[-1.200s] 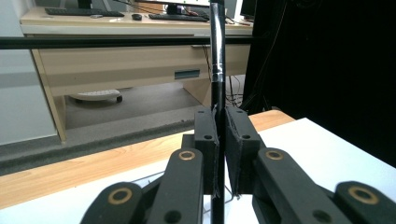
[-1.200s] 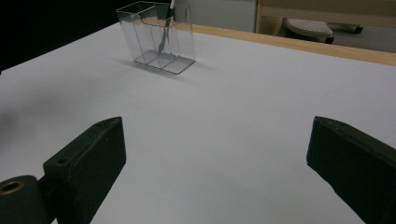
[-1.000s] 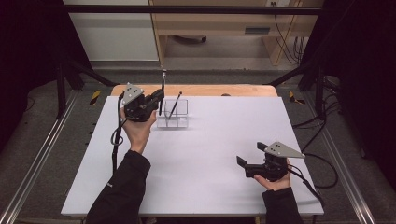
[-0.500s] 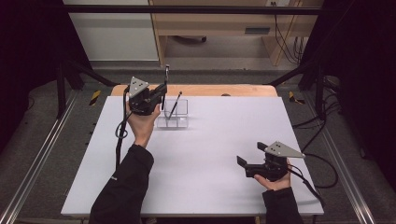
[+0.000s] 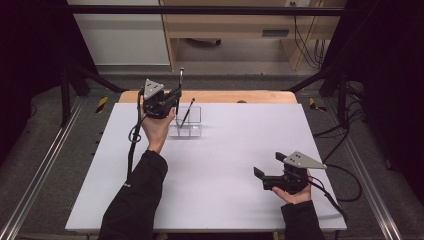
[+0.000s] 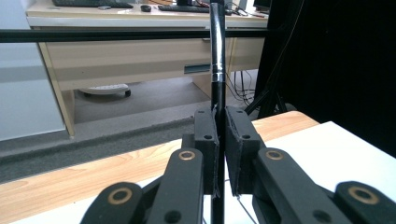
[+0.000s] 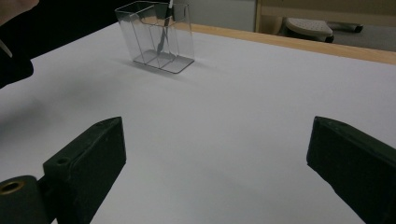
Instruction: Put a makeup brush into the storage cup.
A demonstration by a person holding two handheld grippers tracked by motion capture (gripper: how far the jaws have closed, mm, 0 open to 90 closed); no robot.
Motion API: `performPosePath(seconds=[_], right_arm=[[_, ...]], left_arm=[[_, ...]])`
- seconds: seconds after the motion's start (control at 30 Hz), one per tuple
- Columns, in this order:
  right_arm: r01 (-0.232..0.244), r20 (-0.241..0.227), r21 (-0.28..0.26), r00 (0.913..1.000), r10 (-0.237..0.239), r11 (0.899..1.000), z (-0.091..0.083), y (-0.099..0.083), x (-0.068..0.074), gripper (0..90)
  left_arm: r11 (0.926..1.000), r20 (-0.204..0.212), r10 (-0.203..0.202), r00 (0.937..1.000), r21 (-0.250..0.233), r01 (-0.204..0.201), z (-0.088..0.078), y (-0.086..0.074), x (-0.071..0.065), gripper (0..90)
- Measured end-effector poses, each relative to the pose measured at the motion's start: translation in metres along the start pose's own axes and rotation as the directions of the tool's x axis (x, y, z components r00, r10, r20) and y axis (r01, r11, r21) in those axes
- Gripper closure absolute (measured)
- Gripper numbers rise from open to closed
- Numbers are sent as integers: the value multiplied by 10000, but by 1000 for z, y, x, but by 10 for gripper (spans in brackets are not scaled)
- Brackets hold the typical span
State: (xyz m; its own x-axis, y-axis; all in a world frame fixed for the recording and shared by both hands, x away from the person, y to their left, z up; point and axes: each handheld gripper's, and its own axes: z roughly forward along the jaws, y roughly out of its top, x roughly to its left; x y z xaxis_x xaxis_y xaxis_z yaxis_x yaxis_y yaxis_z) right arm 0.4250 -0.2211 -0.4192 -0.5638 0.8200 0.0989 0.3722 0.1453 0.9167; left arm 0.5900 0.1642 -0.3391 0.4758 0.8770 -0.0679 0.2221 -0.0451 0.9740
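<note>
My left gripper (image 5: 175, 97) is shut on a slim black pen with a silver band (image 6: 216, 51), which it holds upright between its pads. In the high view that pen (image 5: 181, 76) stands just above the left part of a clear divided holder (image 5: 196, 131) at the back of the white table. A second dark pen (image 5: 188, 111) leans inside the holder. In the right gripper view the holder (image 7: 135, 32) stands far ahead with the leaning pen (image 7: 163, 39) in it. My right gripper (image 5: 269, 165) rests near the front right with its jaws wide open and nothing between them (image 7: 215, 158).
A wooden strip (image 5: 260, 96) runs along the table's far edge. Behind it stand a black frame bar (image 5: 210, 10) and a wooden desk (image 6: 121, 56). Cables (image 5: 345, 180) trail off the table's right side. The person's sleeve (image 5: 137, 200) lies across the front left.
My left gripper has carried the upright pen a little to the right, closer over the holder. The right gripper has stayed where it was.
</note>
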Motion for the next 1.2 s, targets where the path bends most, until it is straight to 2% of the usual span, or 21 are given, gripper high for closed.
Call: performPosePath(seconds=[0.13, 0.5, 0.67, 1.2], right_arm=[[-9, 18, 8, 10000, 9, 10000, 0, 0, 0, 53], [-10, -22, 3, 10000, 10, 10000, 0, 0, 0, 53], [-17, -2, -20, 10000, 17, 10000, 0, 0, -1, 53], [-31, -27, -52, 10000, 31, 10000, -1, 0, -1, 53]], left_arm=[[9999, -14, -103, 9999, 12, 103, 4, -1, 1, 837], [10000, -148, -22, 9999, 38, 23, 15, 0, 2, 837], [9998, -295, -62, 9995, 211, 69, 22, -4, 6, 837], [9990, -323, -12, 9995, 447, 27, 33, -14, 9, 837]])
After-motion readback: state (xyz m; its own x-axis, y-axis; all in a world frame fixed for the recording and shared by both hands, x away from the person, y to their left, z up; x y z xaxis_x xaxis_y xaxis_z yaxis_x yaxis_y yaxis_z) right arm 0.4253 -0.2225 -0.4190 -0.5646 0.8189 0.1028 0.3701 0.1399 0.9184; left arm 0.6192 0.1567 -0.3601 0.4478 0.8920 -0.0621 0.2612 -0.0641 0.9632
